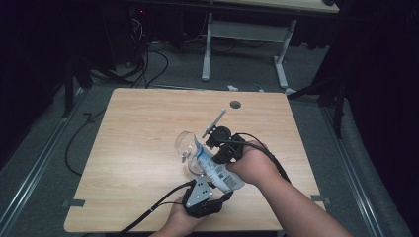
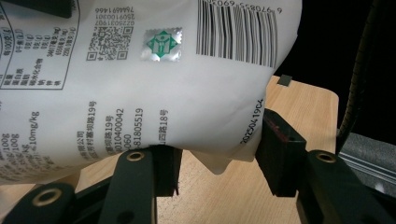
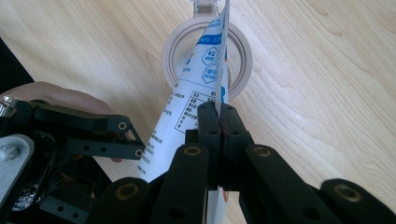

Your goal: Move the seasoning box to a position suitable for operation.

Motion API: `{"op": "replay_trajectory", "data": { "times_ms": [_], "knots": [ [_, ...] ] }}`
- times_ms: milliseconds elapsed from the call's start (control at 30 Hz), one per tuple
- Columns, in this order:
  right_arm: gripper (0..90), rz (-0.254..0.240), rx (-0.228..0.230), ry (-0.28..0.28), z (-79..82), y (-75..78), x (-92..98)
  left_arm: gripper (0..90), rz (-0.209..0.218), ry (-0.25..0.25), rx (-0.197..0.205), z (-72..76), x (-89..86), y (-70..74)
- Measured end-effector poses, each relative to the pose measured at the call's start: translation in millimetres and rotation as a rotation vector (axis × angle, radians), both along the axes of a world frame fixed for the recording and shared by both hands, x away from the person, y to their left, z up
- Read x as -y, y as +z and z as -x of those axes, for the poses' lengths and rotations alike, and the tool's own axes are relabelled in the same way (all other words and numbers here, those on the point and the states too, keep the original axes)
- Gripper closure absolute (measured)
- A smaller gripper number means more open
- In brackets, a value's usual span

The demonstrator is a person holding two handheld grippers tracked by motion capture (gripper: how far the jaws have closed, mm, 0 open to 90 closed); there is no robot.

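A white printed bag is held tilted over a clear glass jar in the middle of the wooden table. My right gripper is shut on the bag's thin upper edge. The bag's tip points down into the jar's round mouth. My left gripper is nearer the front edge and holds the bag's bulging lower end. In the left gripper view both pads touch the barcode end of the bag, which swells between the jaws.
A thin grey stick lies just behind the right gripper. A small round hole sits near the table's far edge. Cables trail from both grippers over the front of the table. Dark floor and a desk frame lie beyond.
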State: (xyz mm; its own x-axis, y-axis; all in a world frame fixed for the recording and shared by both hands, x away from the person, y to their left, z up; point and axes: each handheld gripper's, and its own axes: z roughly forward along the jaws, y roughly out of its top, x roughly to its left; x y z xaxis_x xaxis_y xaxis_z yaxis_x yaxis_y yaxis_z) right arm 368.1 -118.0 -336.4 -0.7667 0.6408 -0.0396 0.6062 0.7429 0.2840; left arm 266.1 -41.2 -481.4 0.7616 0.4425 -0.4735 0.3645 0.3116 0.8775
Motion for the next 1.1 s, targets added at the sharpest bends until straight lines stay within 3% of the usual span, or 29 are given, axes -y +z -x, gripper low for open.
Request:
{"op": "replay_trajectory", "data": {
  "times_ms": [467,1100],
  "knots": [
    [89.8,0.002,0.001,-0.002,-0.1,-1.0,-1.6,54.8,-0.011,-0.002,0.006,-1.2,-0.3,1.1],
    [89.9,-0.011,0.008,0.004,1.4,3.1,1.2,55.0,0.007,-0.001,0.003,0.3,1.5,5.1]
  ]
}}
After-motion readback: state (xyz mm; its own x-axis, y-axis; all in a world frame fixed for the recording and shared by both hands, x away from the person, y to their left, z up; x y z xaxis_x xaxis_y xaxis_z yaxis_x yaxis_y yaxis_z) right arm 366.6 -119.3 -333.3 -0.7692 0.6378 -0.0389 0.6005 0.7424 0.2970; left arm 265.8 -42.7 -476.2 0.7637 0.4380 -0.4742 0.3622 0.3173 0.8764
